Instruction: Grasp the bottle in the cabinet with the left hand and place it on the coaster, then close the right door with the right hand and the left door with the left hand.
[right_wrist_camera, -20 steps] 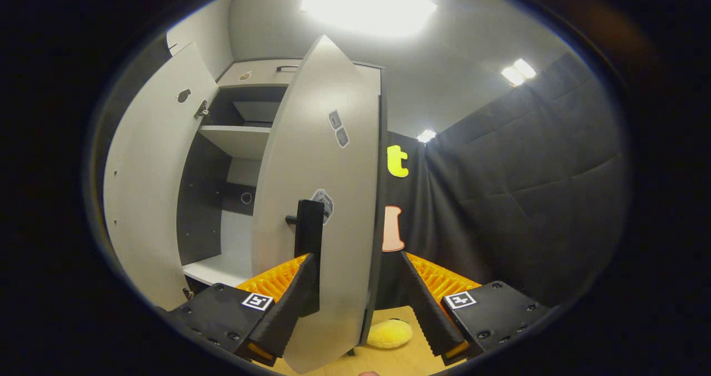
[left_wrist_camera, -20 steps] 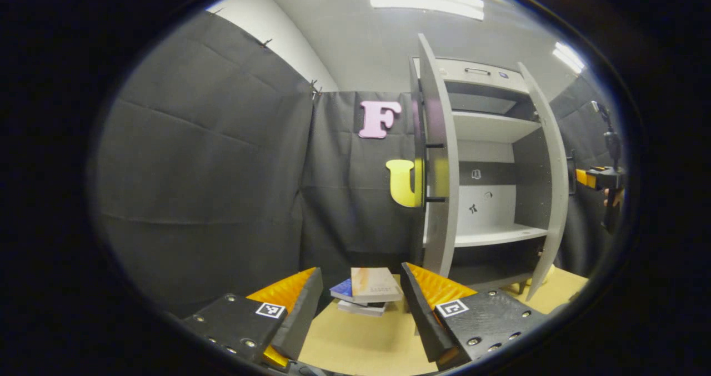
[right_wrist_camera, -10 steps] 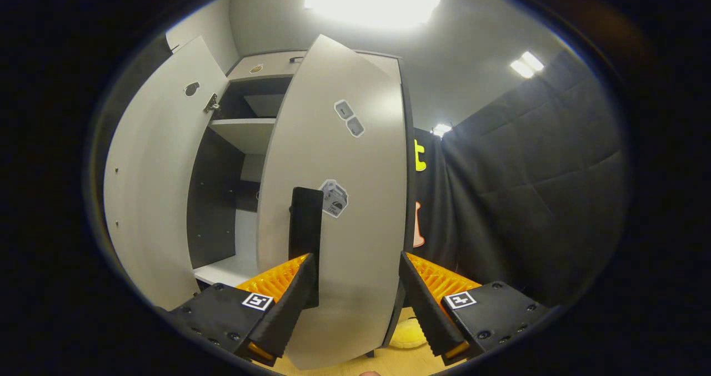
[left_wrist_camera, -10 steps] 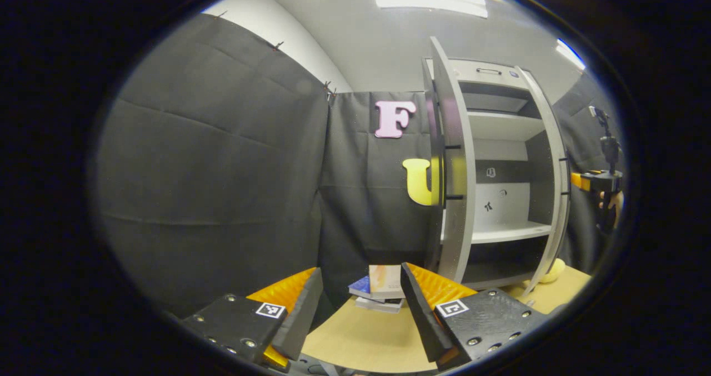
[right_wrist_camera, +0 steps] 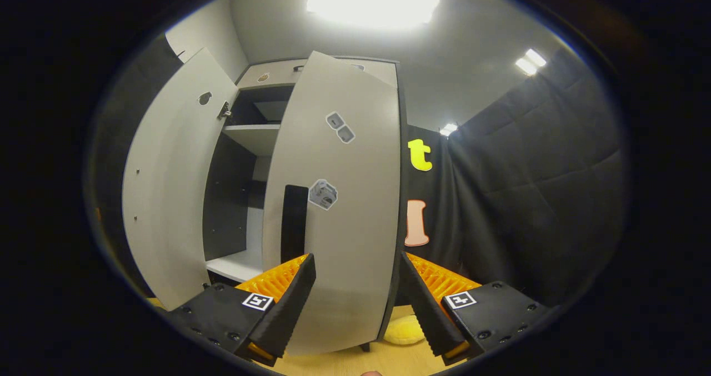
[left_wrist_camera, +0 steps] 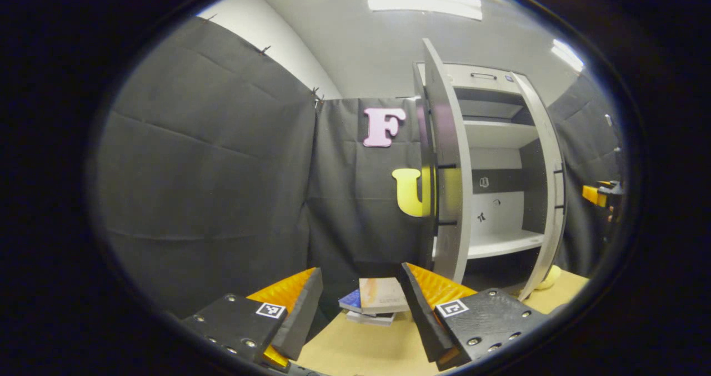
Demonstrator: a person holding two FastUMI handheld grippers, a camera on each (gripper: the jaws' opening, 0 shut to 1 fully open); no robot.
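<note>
1. Left gripper (left_wrist_camera: 360, 309): jaws wide apart, empty, above the table (left_wrist_camera: 361, 348).
2. Right gripper (right_wrist_camera: 358, 304): jaws wide, empty, before the right door (right_wrist_camera: 339, 209), partly closed.
3. Left door (left_wrist_camera: 447, 165): open.

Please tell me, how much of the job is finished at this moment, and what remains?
Done, it seems: the cabinet shelves hold no bottle; the coaster is not visible to confirm. In hand: the right door is partly closed, with the open right gripper facing its front. Left: finish that door, then close the left door, which stands wide open, the open left gripper away from it.
</note>
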